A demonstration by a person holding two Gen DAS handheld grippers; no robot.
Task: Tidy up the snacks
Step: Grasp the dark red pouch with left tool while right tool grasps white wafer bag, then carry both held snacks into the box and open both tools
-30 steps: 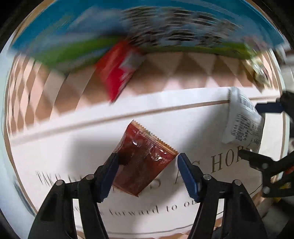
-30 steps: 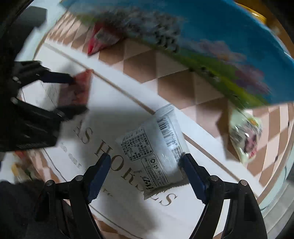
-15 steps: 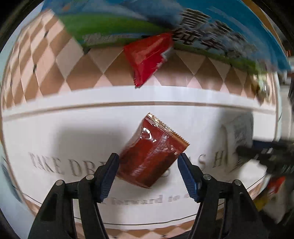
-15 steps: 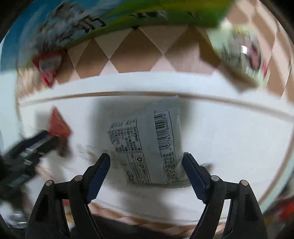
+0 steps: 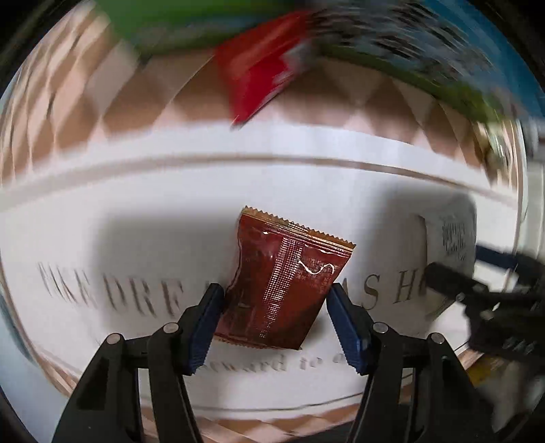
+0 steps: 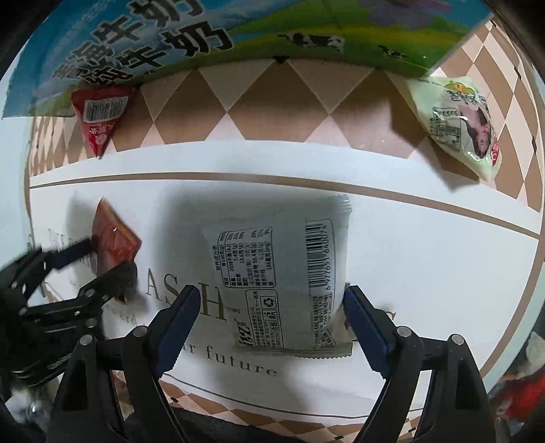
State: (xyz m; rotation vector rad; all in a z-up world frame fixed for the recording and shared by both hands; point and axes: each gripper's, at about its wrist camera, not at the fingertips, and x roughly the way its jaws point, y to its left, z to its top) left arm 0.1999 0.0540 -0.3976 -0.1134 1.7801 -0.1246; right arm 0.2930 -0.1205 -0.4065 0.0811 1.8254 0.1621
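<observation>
A dark red snack packet point(image 5: 286, 279) lies flat on the white lettered cloth point(image 5: 119, 245). My left gripper point(image 5: 276, 306) is open and straddles the packet's near end, the left pad touching its edge. A white snack pack point(image 6: 286, 272), label up, lies between the open fingers of my right gripper point(image 6: 269, 313); the right pad is at its edge. The dark red packet point(image 6: 114, 245) and the left gripper point(image 6: 98, 269) also show at the left of the right wrist view. The white pack point(image 5: 449, 238) shows at the right of the left wrist view.
A blue and green milk carton box point(image 6: 238, 30) stands at the back. A bright red packet point(image 6: 98, 116) lies in front of it on the left, a pale green packet point(image 6: 463, 122) on the right. The checkered cloth border point(image 6: 272, 102) runs between.
Both grippers have swung round and squared up over their packets. The dark red packet now sits more upright between the left fingers. Neither packet has been lifted.
</observation>
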